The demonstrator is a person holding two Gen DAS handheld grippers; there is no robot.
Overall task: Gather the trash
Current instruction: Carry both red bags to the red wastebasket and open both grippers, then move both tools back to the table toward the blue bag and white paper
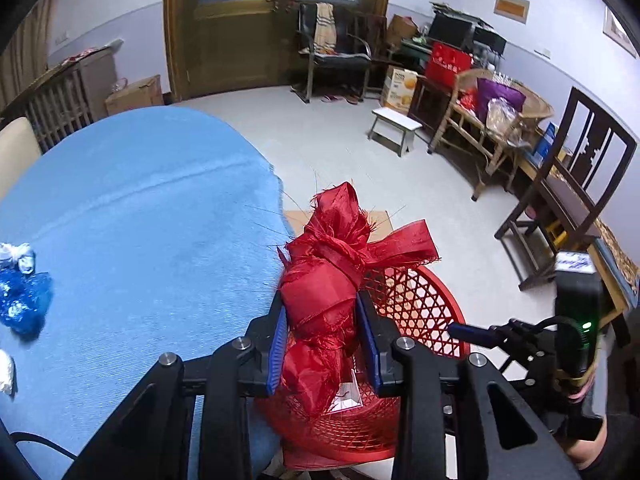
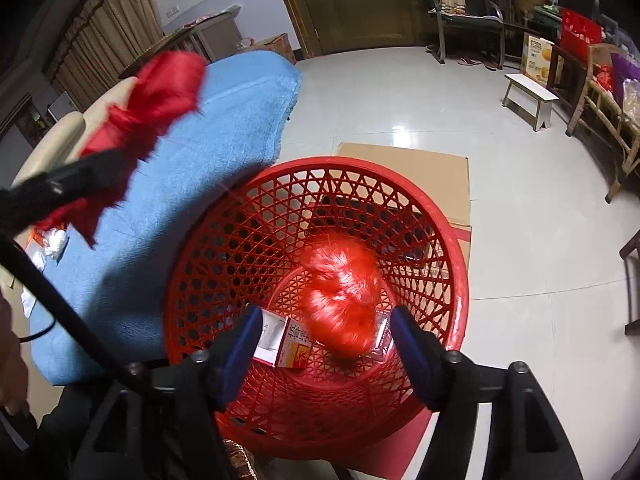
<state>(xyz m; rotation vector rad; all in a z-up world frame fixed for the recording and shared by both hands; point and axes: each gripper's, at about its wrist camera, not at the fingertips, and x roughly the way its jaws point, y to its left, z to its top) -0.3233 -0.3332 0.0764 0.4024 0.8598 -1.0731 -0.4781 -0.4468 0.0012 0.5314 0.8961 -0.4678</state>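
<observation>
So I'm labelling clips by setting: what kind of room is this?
Probably a lived-in living room at home: a wooden door, a wicker chair piled with bags, slippers on the tiled floor.

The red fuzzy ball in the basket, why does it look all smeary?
In the right wrist view the red ball is smeared by motion blur inside the red basket, below the open right gripper; in the left wrist view the red ribbon bundle looks sharp, pinched by the left gripper.
</observation>
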